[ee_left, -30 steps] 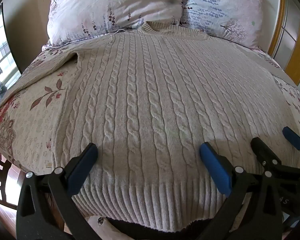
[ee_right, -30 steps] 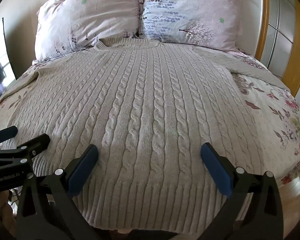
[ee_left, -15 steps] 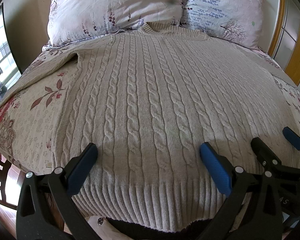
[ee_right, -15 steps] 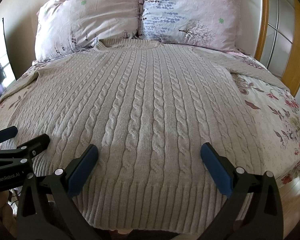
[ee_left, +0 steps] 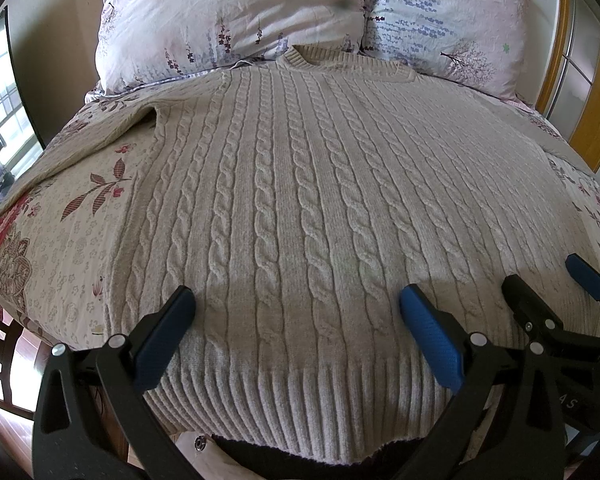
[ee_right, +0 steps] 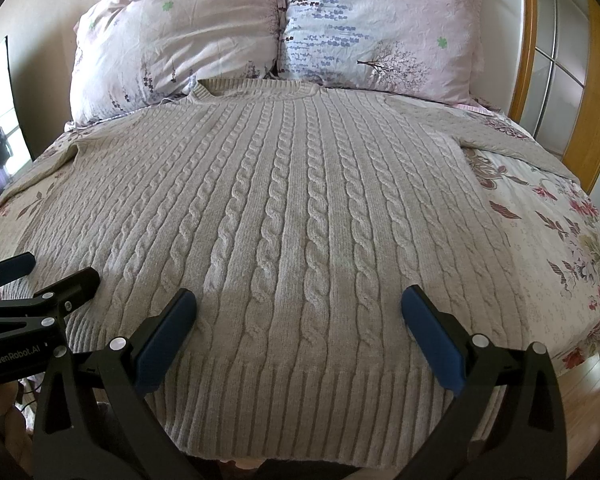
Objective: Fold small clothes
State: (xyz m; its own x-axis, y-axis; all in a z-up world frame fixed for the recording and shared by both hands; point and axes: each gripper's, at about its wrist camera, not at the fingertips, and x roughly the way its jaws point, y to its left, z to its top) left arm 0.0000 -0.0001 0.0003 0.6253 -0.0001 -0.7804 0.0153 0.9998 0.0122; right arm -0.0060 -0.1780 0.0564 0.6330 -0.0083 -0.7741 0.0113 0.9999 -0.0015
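Left wrist view: we see the left gripper with its blue-padded fingers spread wide apart, grasping nothing, hovering over the lower part of the sweater.
Right wrist view: we see the right gripper likewise spread wide and empty, above the sweater's ribbed hem.
Sweater: a beige cable-knit sweater lies flat, front up, on the bed, collar toward the pillows and hem toward us at the near edge of the mattress.
Sleeves: we see one sleeve stretched out to the left across the bedding; the other sleeve runs out to the right.
Grippers together: the two sit side by side over the hem; in the left wrist view the right gripper shows at the right edge, and in the right wrist view the left gripper shows at the left edge. Whether any finger touches the knit, we cannot tell.
Bedding: a floral bedspread covers the bed under the sweater.
Pillows: two floral pillows stand side by side against the head of the bed, just behind the collar.
Headboard: a wooden frame rises at the right.
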